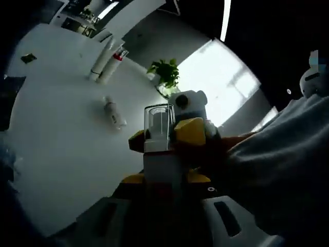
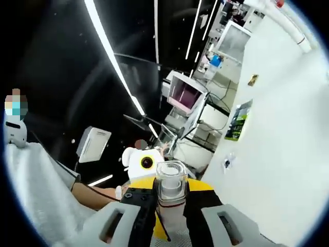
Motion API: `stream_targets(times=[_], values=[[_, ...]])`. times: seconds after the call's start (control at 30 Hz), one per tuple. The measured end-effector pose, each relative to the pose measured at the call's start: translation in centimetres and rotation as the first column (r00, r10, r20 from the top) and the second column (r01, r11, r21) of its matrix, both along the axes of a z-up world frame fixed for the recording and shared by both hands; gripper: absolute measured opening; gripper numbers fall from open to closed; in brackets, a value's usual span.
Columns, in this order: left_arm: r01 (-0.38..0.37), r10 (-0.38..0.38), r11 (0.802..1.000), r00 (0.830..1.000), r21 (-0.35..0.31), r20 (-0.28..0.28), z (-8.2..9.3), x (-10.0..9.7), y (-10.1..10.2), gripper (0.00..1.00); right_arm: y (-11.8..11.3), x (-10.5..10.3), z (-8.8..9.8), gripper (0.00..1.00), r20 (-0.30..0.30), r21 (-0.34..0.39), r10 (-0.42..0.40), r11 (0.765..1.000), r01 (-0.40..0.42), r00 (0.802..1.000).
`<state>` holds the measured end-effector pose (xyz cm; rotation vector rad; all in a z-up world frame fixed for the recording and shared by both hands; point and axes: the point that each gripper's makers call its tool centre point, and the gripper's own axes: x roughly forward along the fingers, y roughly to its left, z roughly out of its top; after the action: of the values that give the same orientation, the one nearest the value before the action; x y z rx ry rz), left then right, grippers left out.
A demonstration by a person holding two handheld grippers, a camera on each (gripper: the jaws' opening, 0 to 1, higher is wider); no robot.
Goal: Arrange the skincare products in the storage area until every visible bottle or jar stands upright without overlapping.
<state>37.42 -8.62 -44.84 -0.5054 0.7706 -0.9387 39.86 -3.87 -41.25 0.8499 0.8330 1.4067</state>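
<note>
Holding: one bottle with a clear cap (image 1: pixel 158 135) sits at lower centre of the left gripper view, and both grippers appear to meet on it.
Left gripper (image 1: pixel 159 206): its jaws rise at the bottom of the frame, closed against the bottle's white body.
Right gripper (image 2: pixel 171 213): its jaws stand either side of the same clear-capped bottle (image 2: pixel 170 188), clamped on it below the cap.
Other products: a small white bottle (image 1: pixel 114 112) lies flat on the white table (image 1: pixel 56 149), centre left; two white tubes (image 1: pixel 105 62) lie side by side toward the upper left.
Doing it well: I judge this a handover or re-grip in the air. Let one gripper let go only once the other is firm, keep the cap upward, then set the base flat on bare table, well apart from the lying bottle and tubes.
Left gripper view adds: the table, the fallen products, a potted plant (image 1: pixel 165 73).
Right gripper view adds: ceiling light strips (image 2: pixel 110 56), a monitor (image 2: pixel 184 94), a white wall (image 2: pixel 277 118).
</note>
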Motion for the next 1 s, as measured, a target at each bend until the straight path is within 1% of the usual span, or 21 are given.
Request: stream_targets(times=[0.1,0.13,0.2,0.23,0.27,0.3,0.37,0.4,0.43,0.47,0.5,0.53,0.6,0.63,0.7,0.73,0.8,0.83,0.87,0.97,1.0], values=[[-0.039,0.038,0.994,0.999,0.104,0.012,-1.3,0.6,0.7,0.21,-0.1,0.6,-1.3,0.17,-0.023,-0.056,-0.027,0.998,0.026,0.999],[-0.045,0.044,0.992,0.999,0.119,0.012,-1.5,0.7,0.8,0.21,-0.2,0.7,-1.7,0.17,-0.026,-0.075,-0.036,0.997,0.034,0.999],[-0.063,0.056,0.977,0.998,0.202,0.036,-2.3,0.9,1.1,0.21,-0.3,0.8,-2.2,0.18,-0.029,-0.1,-0.041,0.994,0.038,0.999],[-0.066,0.057,0.971,0.997,0.23,0.046,-2.6,1.0,1.2,0.21,-0.3,0.9,-2.6,0.18,-0.03,-0.115,-0.05,0.992,0.046,0.998],[-0.06,0.048,0.96,0.998,0.273,0.05,-3.1,0.8,1.3,0.21,-0.3,0.9,-2.8,0.18,-0.035,-0.125,-0.047,0.991,0.043,0.998],[-0.059,0.046,0.957,0.998,0.284,0.052,-3.2,0.8,1.3,0.21,-0.3,0.8,-3.2,0.18,-0.045,-0.136,-0.046,0.99,0.039,0.998],[-0.059,0.022,0.926,0.994,0.373,0.104,-3.8,0.9,1.7,0.21,-0.3,0.8,-3.7,0.18,-0.072,-0.155,-0.052,0.987,0.04,0.996],[-0.057,0.01,0.914,0.993,0.401,0.118,-4.1,0.9,1.7,0.21,-0.3,0.8,-3.8,0.18,-0.078,-0.157,-0.052,0.987,0.039,0.996],[-0.047,-0.014,0.892,0.991,0.449,0.132,-4.5,0.7,1.8,0.21,-0.4,0.6,-4.1,0.18,-0.1,-0.166,-0.047,0.986,0.03,0.994],[-0.037,-0.041,0.866,0.988,0.498,0.146,-5.0,0.5,1.7,0.21,-0.4,0.6,-4.2,0.18,-0.105,-0.17,-0.047,0.985,0.028,0.993],[-0.028,-0.056,0.854,0.988,0.52,0.146,-5.3,0.3,1.6,0.21,-0.4,0.4,-4.3,0.18,-0.109,-0.181,-0.045,0.983,0.024,0.993],[-0.03,-0.058,0.85,0.987,0.526,0.149,-5.3,0.3,1.6,0.21,-0.5,0.3,-4.6,0.17,-0.115,-0.195,-0.044,0.981,0.02,0.992],[-0.021,-0.058,0.852,0.989,0.524,0.135,-5.5,0.1,1.5,0.21,-0.6,0.1,-5.0,0.17,-0.145,-0.208,-0.031,0.978,0.001,0.989],[-0.024,-0.068,0.846,0.986,0.533,0.152,-5.5,0.2,1.7,0.21,-0.6,0.1,-5.0,0.17,-0.138,-0.206,-0.032,0.979,0.003,0.99],[-0.023,-0.063,0.857,0.987,0.515,0.149,-5.2,0.1,1.7,0.21,-0.7,0.0,-4.8,0.16,-0.105,-0.209,-0.01,0.978,-0.012,0.994],[-0.025,-0.065,0.86,0.985,0.51,0.159,-5.1,0.2,1.6,0.21,-0.8,0.1,-4.4,0.16,-0.072,-0.204,-0.005,0.979,-0.01,0.997],[-0.019,-0.061,0.874,0.987,0.486,0.148,-5.0,0.3,1.5,0.2,-0.8,0.0,-4.1,0.16,-0.013,-0.207,0.015,0.978,-0.017,1.0],[-0.007,-0.058,0.894,0.99,0.448,0.13,-4.7,0.1,1.2,0.2,-0.8,-0.2,-3.8,0.16,0.001,-0.207,0.025,0.978,-0.025,1.0],[-0.013,-0.052,0.9,0.989,0.435,0.135,-4.5,0.2,1.1,0.2,-0.8,-0.1,-3.6,0.16,0.015,-0.201,0.022,0.979,-0.019,1.0],[-0.029,-0.047,0.903,0.985,0.429,0.165,-4.1,0.5,1.1,0.2,-1.0,-0.1,-2.9,0.16,0.073,-0.186,0.038,0.982,-0.023,0.997],[-0.03,-0.044,0.905,0.985,0.423,0.164,-3.9,0.5,1.0,0.2,-1.1,-0.1,-2.8,0.16,0.067,-0.186,0.037,0.982,-0.024,0.997]])
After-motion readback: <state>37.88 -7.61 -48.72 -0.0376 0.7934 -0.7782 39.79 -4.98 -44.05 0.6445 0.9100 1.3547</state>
